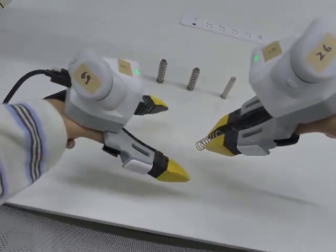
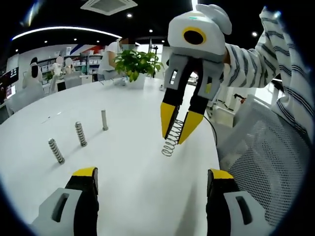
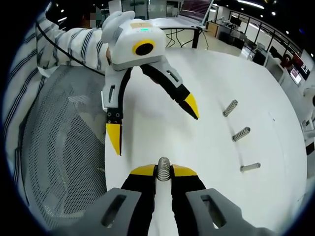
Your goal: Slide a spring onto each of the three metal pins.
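Left tool (image 1: 170,138), spring (image 1: 207,140), pin (image 1: 228,87), power strip (image 1: 223,27)

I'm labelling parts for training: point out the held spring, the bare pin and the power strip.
held spring (image 1: 206,140), head view, on its free coils.
bare pin (image 1: 228,87), head view, mid-shaft.
power strip (image 1: 223,29), head view, middle of its top face.

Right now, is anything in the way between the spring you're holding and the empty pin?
No, nothing I can see. The right tool grips the spring, and bare table lies between it and the bare pin. The open left tool sits aside.
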Tool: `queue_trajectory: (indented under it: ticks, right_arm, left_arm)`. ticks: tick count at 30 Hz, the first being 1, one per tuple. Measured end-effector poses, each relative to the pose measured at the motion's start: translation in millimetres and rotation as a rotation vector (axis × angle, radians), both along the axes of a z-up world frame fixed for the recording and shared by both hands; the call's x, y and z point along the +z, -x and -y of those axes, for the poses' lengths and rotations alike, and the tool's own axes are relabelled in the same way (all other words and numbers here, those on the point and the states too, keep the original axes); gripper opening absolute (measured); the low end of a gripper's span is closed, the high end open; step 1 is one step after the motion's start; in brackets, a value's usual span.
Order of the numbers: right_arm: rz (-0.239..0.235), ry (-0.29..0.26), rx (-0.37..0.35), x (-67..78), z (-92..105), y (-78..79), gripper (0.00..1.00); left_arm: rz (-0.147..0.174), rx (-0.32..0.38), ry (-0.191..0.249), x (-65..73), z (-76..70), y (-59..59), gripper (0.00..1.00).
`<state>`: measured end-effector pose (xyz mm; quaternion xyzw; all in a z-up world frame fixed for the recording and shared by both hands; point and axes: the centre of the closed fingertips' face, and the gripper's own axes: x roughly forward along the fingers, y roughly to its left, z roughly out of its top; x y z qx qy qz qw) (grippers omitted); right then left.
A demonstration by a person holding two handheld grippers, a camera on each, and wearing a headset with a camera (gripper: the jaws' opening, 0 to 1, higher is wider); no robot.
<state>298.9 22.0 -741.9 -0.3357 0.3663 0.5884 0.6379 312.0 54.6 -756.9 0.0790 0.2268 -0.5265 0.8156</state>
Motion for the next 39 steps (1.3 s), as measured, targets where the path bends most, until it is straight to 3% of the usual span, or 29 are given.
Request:
queue_trajectory:
  ticks: [4,7,10,21,30,33,36,39]
  right_arm:
    - [-0.003,0.005,-0.027,4.0,7.0,-8.5,0.08]
    - [0.008,0.014,-0.038,7.7,12.8,-16.4,0.08]
    - [0.019,0.023,-0.048,11.9,17.7,-25.6,0.08]
    - [0.075,0.051,-0.076,33.2,31.9,-70.0,0.08]
    - [0.113,0.109,-0.057,44.0,39.1,-112.7,0.08]
    - [0.150,0.135,-0.004,43.3,37.2,-128.6,0.08]
    - [0.150,0.157,0.012,38.2,35.3,-140.3,0.08]
    - [0.150,0.188,0.033,31.4,36.1,-149.6,0.08]
  left_arm:
    - [-0.013,0.065,0.066,11.1,-2.0,-11.3,0.92]
    - [-0.006,0.059,0.076,14.3,-1.7,-11.9,0.94]
    - [-0.018,0.057,0.092,15.6,-1.9,-12.0,0.98]
    - [-0.021,0.086,0.083,16.3,-6.7,-17.6,0.98]
    - [-0.033,0.100,0.098,19.1,-10.5,-20.9,0.98]
    - [-0.026,0.105,0.097,19.9,-12.4,-23.2,0.98]
    - [-0.004,0.108,0.080,20.1,-14.8,-26.1,0.98]
    - [-0.009,0.111,0.073,21.2,-15.9,-26.1,0.98]
